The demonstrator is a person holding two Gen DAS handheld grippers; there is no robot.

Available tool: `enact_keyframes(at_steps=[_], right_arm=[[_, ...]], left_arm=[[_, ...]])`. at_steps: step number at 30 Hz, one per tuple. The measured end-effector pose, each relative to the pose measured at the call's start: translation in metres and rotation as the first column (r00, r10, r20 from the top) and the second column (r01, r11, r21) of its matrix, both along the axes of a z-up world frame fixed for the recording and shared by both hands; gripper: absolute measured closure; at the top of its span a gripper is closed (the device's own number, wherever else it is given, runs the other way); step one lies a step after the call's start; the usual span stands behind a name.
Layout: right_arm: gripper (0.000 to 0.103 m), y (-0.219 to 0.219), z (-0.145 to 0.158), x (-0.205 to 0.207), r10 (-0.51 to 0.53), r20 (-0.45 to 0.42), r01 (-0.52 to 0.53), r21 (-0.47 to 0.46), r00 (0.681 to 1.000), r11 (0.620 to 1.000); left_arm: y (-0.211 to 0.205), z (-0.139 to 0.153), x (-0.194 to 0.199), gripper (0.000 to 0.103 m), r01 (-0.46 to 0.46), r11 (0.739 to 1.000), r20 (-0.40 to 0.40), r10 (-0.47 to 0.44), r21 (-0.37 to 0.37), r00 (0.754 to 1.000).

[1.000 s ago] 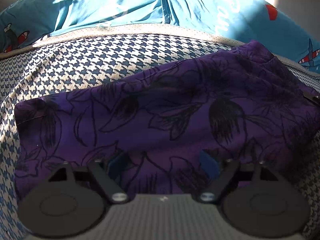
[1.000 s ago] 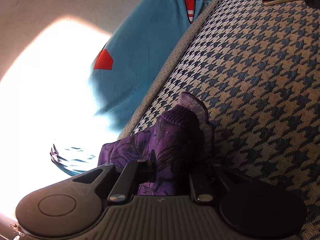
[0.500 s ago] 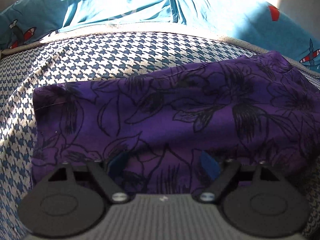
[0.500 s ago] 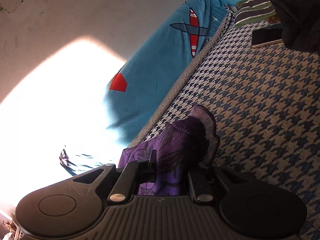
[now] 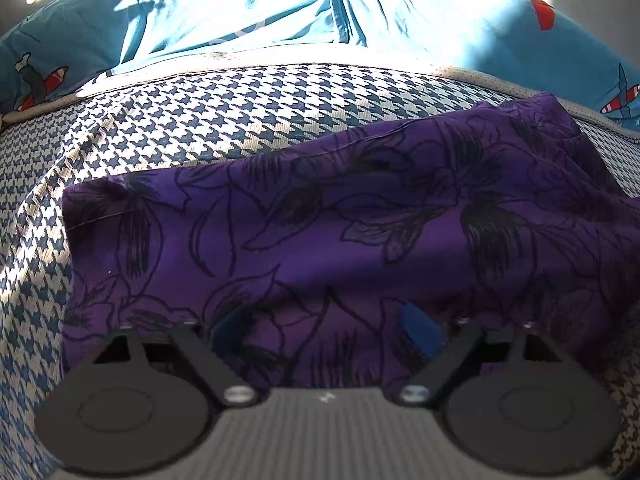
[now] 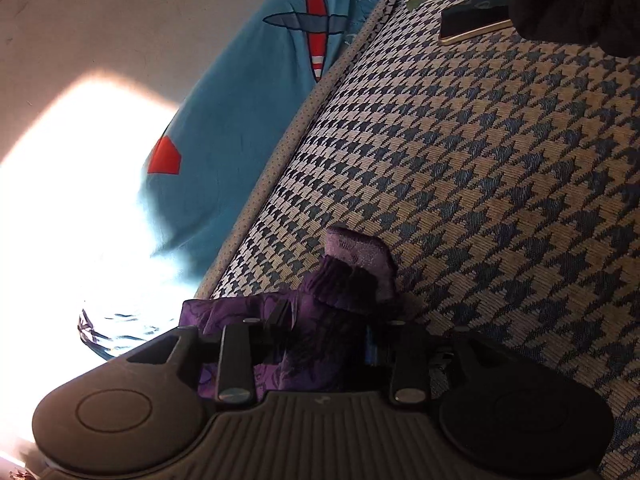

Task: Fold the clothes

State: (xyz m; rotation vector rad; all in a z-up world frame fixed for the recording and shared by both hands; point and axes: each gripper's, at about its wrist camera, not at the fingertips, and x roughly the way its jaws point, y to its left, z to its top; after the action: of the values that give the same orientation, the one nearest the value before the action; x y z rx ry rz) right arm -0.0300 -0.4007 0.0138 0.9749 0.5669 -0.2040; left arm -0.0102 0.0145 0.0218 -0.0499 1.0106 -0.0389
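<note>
Now we see the purple garment (image 6: 320, 320) bunched toward twelve o'clock between the right hand-held gripper (image 6: 328, 340), whose jaws have just been opening, releasing it.

Houndstooth cover (image 6: 500, 200) under jaws; aeroplane-print blue sheet (image 5: 248, 12) beyond them; phone (image 6: 474, 24) far ahead, right.

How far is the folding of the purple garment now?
Done: the purple garment lies doubled on the houndstooth cover. In hand: the right claw has just been opening, cloth between its fingers; the left claw is open over the cloth. Left: probably more folds.
</note>
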Motion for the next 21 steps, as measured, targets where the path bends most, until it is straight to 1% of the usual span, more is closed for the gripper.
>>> enact_keyframes(at_steps=[4, 7, 8, 9, 11, 14, 18, 21], right_arm=[[0.065, -0.007, -0.001, -0.006, 0.004, -0.005, -0.004, 0.011, 1.000, 1.000], [0.065, -0.016, -0.005, -0.008, -0.001, -0.011, 0.002, 0.029, 1.000, 1.000], [0.065, -0.017, -0.003, -0.010, -0.006, -0.013, 0.006, 0.020, 1.000, 1.000], [0.065, -0.018, 0.000, -0.011, -0.013, -0.015, 0.013, 0.000, 1.000, 1.000], [0.065, -0.020, 0.011, -0.014, -0.031, -0.010, 0.030, -0.082, 0.999, 0.996], [0.063, -0.021, 0.028, -0.013, -0.018, 0.033, 0.023, -0.175, 0.999, 0.984], [0.062, -0.020, 0.036, 0.002, 0.072, 0.060, -0.054, -0.251, 0.996, 0.966], [0.061, -0.012, 0.038, 0.012, 0.159, 0.088, -0.127, -0.294, 0.983, 0.947]], left_arm=[[-0.002, 0.001, -0.002, 0.018, 0.011, 1.000, 0.005, -0.011, 0.006, 1.000], [-0.006, 0.002, -0.007, 0.018, 0.041, 0.999, 0.015, -0.041, 0.019, 0.999], [-0.008, 0.003, -0.010, 0.018, 0.052, 0.998, 0.021, -0.053, 0.026, 0.998], [-0.011, 0.004, -0.013, 0.018, 0.065, 0.997, 0.029, -0.066, 0.034, 0.997], [-0.016, 0.006, -0.021, 0.018, 0.097, 0.995, 0.042, -0.099, 0.033, 0.994], [-0.025, 0.007, -0.032, 0.018, 0.162, 0.987, 0.049, -0.162, 0.009, 0.986], [-0.043, 0.005, -0.042, 0.018, 0.242, 0.970, 0.064, -0.243, 0.022, 0.968], [-0.053, 0.002, -0.046, 0.018, 0.284, 0.958, 0.064, -0.285, 0.038, 0.956]])
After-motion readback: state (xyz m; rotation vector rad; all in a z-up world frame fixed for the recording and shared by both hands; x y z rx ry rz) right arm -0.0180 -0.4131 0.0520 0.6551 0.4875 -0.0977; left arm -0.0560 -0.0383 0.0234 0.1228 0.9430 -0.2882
